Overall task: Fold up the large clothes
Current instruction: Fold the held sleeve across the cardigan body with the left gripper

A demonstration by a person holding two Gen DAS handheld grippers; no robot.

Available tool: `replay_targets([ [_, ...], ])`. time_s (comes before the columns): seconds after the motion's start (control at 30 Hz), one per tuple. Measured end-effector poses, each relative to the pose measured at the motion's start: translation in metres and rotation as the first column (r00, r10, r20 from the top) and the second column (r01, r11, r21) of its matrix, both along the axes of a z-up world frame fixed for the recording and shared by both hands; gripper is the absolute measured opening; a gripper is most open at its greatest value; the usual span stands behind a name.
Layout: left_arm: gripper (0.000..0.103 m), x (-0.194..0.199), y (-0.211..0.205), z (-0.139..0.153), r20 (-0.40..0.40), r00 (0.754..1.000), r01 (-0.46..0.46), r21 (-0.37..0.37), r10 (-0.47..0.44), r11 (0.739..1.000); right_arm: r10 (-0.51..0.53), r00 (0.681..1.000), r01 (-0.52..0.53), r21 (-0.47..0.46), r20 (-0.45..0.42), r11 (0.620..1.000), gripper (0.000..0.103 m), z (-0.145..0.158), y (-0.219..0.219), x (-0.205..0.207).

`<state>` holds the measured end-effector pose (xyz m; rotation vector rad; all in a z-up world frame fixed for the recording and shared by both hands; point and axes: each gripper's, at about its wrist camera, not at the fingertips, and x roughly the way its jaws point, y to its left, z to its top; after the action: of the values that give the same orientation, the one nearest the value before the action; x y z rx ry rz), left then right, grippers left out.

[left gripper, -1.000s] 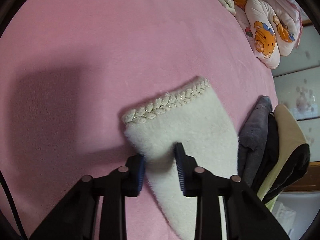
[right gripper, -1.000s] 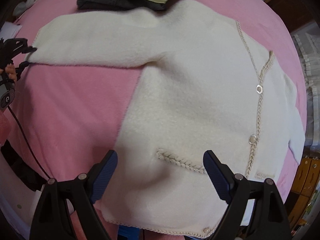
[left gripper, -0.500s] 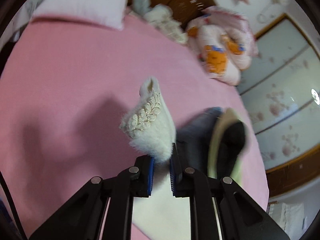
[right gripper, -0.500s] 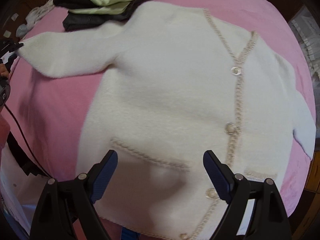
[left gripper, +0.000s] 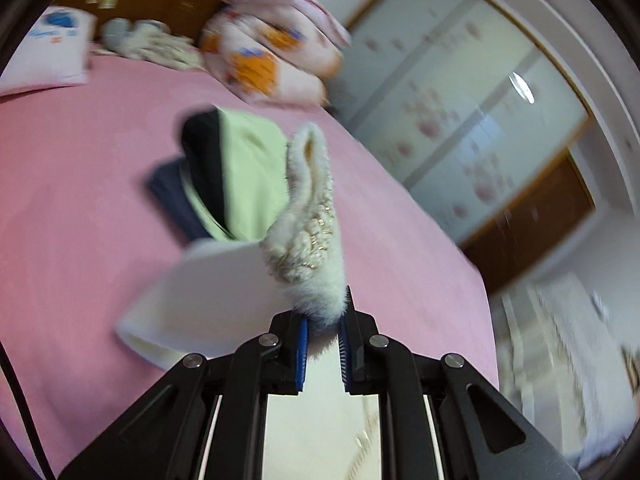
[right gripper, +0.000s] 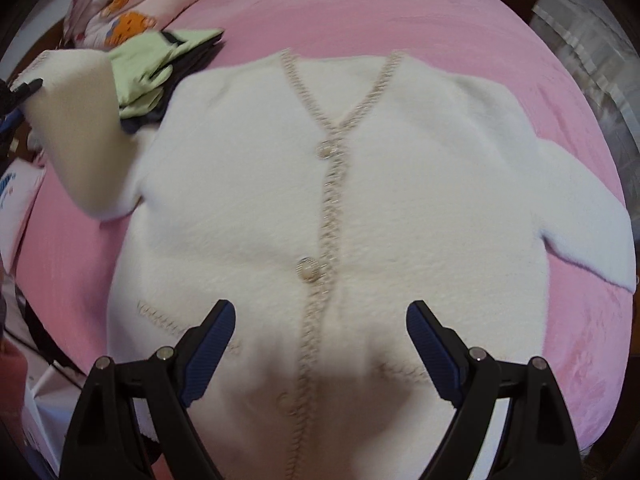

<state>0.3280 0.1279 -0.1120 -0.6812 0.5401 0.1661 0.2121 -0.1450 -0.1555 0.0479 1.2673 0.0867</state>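
Observation:
A cream fluffy cardigan (right gripper: 400,184) with braided trim and pearl buttons lies face up on the pink bed (right gripper: 360,8). My left gripper (left gripper: 323,336) is shut on the cuff of its sleeve (left gripper: 308,240) and holds it lifted above the bed; the raised sleeve (right gripper: 76,120) also shows at the left of the right wrist view. My right gripper (right gripper: 320,320) is open and empty, hovering over the cardigan's lower front by the button band.
A stack of folded clothes, green on top (left gripper: 244,172), lies on the bed beside the lifted sleeve and shows in the right wrist view (right gripper: 156,72). Cartoon-print bedding (left gripper: 272,60) lies at the head. A white pillow (left gripper: 56,52) and wardrobe doors (left gripper: 460,100) stand beyond.
My left gripper closed on the sleeve cuff and lifted it off the bed, swinging toward the cardigan body. My right gripper moved to the cardigan's centre line, still open.

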Motion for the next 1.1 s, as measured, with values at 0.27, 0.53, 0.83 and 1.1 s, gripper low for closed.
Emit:
replay_targets([
  [0.27, 0.011, 0.026, -0.102, -0.061, -0.162, 0.957, 0.238, -0.029, -0.239, 0.971, -0.164, 0.986, 0.164, 0.024, 0.018, 0.986, 0.088, -0.03, -0.061, 0.003],
  [0.53, 0.025, 0.033, -0.148, -0.13, -0.444, 0.808, 0.383, -0.106, -0.388, 0.918, -0.294, 0.955, 0.295, 0.06, -0.025, 0.954, 0.088, -0.05, -0.088, -0.007],
  [0.83, 0.087, 0.02, -0.132, -0.108, -0.512, 0.774, 0.455, 0.043, -0.372, 0.889, -0.354, 0.928, 0.371, 0.239, -0.113, 0.897, 0.088, -0.055, -0.081, 0.008],
  [1.1, 0.087, -0.005, -0.061, -0.109, -0.646, 0.728, 0.437, 0.182, -0.227, 0.881, -0.331, 0.929, 0.37, 0.444, -0.164, 0.816, 0.075, -0.063, -0.05, 0.04],
])
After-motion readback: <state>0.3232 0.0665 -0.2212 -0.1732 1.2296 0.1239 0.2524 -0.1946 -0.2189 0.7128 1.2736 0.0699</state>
